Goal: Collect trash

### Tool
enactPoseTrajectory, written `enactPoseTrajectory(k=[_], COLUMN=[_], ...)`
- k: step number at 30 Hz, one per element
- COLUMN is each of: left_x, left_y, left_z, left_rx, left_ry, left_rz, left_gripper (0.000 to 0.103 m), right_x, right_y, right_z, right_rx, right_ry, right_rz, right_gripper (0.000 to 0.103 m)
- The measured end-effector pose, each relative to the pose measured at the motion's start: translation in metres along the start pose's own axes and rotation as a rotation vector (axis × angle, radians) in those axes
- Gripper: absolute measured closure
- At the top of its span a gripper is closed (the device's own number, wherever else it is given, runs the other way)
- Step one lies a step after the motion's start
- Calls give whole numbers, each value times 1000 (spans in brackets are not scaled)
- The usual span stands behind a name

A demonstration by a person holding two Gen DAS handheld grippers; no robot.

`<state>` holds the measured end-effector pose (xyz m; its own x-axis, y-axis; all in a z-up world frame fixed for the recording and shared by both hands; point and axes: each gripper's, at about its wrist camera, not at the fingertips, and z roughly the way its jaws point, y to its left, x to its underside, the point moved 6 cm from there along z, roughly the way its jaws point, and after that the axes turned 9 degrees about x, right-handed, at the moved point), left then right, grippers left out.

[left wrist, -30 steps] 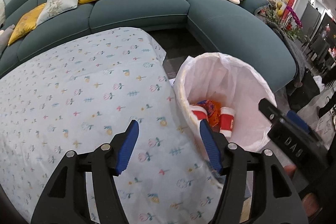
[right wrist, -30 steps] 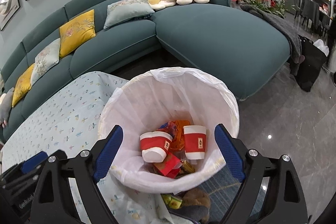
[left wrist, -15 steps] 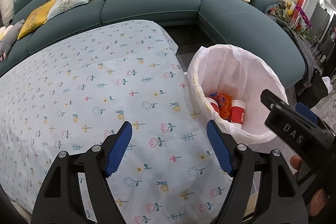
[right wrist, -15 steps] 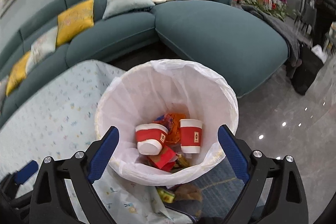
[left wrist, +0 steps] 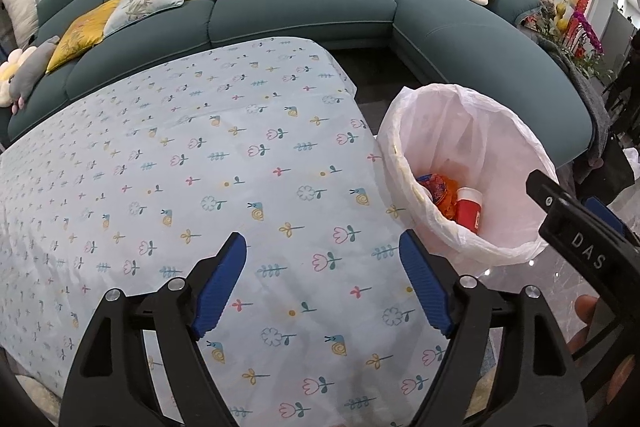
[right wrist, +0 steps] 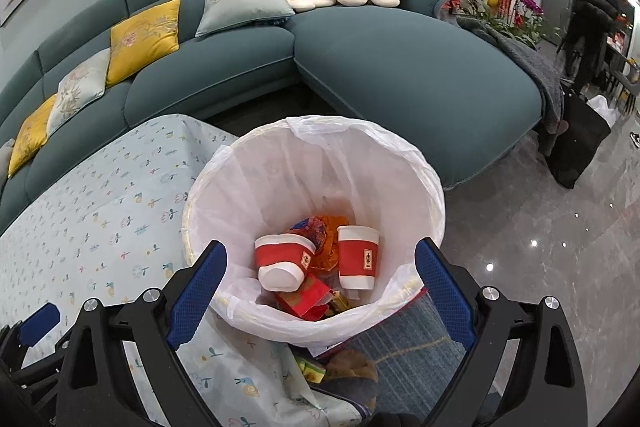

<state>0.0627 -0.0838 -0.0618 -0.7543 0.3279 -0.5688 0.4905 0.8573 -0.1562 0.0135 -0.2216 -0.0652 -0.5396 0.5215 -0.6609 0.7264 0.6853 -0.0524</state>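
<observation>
A round bin with a white liner (right wrist: 312, 131) stands on the floor at the table's corner. Inside lie two red and white paper cups (right wrist: 284, 259) (right wrist: 358, 255), an orange wrapper (right wrist: 326, 239) and a red packet (right wrist: 306, 297). My right gripper (right wrist: 320, 247) hangs open above the bin's near rim, nothing between its blue pads. My left gripper (left wrist: 322, 241) is over the floral tablecloth (left wrist: 200, 167); its jaws are opening and hold nothing. In the left wrist view the bin (left wrist: 460, 99) is to the right, with one cup (left wrist: 470, 211) showing and the right gripper (left wrist: 576, 227) beyond it.
A curved teal sofa (right wrist: 400, 67) with yellow and grey cushions, flower pillows and a stuffed bear wraps around the back. A green packet (right wrist: 310, 373) lies on the rug below the bin. A black bag (right wrist: 580, 143) and a standing person (right wrist: 588, 19) are at the far right on glossy floor.
The left gripper's jaws have spread wider, and its view has swung left, so more tablecloth shows and the bin sits further right. The right jaws opened slightly; the bin's contents are unmoved.
</observation>
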Motion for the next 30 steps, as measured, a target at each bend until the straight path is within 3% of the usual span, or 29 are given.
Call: enactPoseTrajectory(k=[30], left_x=[0], left_y=[-1], left_z=[2], left_rx=[-10], left_ry=[-10], left_rz=[-5], left_gripper=[27], right_x=[-1], right_y=[5], right_z=[4], right_rx=[-6], right_ry=[4], right_rz=[-15], right_gripper=[12])
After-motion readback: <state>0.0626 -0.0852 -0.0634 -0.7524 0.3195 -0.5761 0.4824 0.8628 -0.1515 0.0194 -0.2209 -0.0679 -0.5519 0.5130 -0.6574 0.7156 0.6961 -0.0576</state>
